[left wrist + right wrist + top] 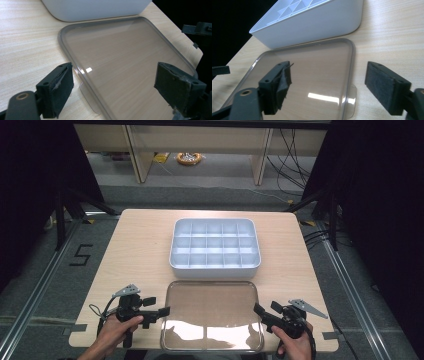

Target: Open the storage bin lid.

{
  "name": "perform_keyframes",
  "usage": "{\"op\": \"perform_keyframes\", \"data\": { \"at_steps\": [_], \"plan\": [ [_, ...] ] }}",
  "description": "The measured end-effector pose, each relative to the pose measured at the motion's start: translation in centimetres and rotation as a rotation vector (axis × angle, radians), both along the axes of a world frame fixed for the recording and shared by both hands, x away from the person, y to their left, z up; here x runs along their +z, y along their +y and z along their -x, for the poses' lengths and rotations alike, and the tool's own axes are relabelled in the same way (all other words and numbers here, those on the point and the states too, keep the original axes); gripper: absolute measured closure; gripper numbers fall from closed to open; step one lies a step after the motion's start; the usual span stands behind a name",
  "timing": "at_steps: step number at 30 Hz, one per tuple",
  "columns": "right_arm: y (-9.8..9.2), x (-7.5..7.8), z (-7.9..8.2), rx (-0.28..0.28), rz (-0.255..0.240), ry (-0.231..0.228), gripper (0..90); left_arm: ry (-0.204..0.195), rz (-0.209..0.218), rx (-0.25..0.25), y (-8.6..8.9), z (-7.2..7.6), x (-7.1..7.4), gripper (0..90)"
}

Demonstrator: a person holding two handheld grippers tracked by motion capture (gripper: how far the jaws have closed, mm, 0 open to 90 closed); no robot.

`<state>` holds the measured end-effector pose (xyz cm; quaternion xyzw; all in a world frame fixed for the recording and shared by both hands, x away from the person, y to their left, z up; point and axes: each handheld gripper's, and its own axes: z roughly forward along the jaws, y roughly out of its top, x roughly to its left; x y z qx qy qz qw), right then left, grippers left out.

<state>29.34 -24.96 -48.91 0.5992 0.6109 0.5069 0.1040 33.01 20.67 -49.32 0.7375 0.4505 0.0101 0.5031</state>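
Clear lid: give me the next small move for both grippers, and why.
Probably close each gripper on its side tab. The clear lid lies flat on the table, in front of the white divided tray. The left gripper and right gripper flank it with jaws open, each straddling a lid edge near a small tab.

Pale wooden bench (140,245) on grey floor (45,285). Black "5" mark (80,255) on floor at left. Beyond, wooden table legs (137,155), orange coil (189,158) and loose cables (292,155). Black curtains (380,195) at both sides.
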Motion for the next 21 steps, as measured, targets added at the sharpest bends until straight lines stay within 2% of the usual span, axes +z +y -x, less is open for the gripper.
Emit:
{"op": "perform_keyframes", "data": {
  "at_steps": [1, 2, 3, 5, 6, 7, 8, 10, 11, 13, 17, 19, 21],
  "plan": [
    [0.19, 0.24, 0.23, -0.001, -0.028, 0.023, 19.5, -0.005, -0.020, -0.015, 0.17, 0.04, 0.07, 14.8],
    [0.05, 0.16, 0.12, 0.017, -0.007, -0.007, 18.8, -0.003, -0.017, -0.015, 0.17, 0.10, 0.11, 14.8],
    [0.31, 0.43, 0.42, -0.005, -0.032, 0.040, 18.3, 0.001, -0.011, -0.015, 0.16, 0.16, 0.10, 14.8],
    [0.33, 0.44, 0.44, -0.001, -0.020, 0.023, 17.9, -0.001, -0.010, -0.008, 0.02, 0.27, 0.06, 14.8],
    [0.31, 0.51, 0.53, 0.009, -0.022, 0.028, 17.9, -0.002, -0.014, -0.008, 0.01, 0.29, 0.04, 14.9],
    [0.41, 0.57, 0.61, -0.005, -0.026, 0.038, 17.9, -0.001, -0.017, -0.009, 0.02, 0.30, 0.02, 14.8],
    [0.27, 0.45, 0.50, 0.004, -0.005, 0.015, 17.9, -0.001, -0.018, -0.011, 0.05, 0.32, 0.02, 14.8],
    [0.40, 0.52, 0.62, -0.004, -0.018, 0.030, 18.2, -0.001, -0.024, -0.015, 0.16, 0.32, 0.02, 14.8],
    [0.23, 0.32, 0.49, 0.008, 0.006, -0.001, 18.5, -0.002, -0.024, -0.013, 0.18, 0.33, 0.01, 14.8],
    [0.33, 0.50, 0.66, 0.006, -0.002, 0.016, 18.5, -0.002, -0.019, -0.006, 0.19, 0.36, 0.01, 14.8],
    [0.11, 0.52, 0.70, 0.019, 0.026, -0.001, 18.6, -0.001, -0.025, -0.009, 0.44, 0.46, 0.07, 14.8],
    [0.12, 0.58, 0.84, 0.007, 0.029, 0.010, 18.6, -0.004, -0.026, -0.007, 0.56, 0.51, 0.08, 14.8],
    [-0.03, 0.48, 0.80, 0.016, 0.034, -0.006, 18.6, -0.005, -0.022, 0.005, 0.68, 0.57, 0.11, 14.8]
  ]
}}
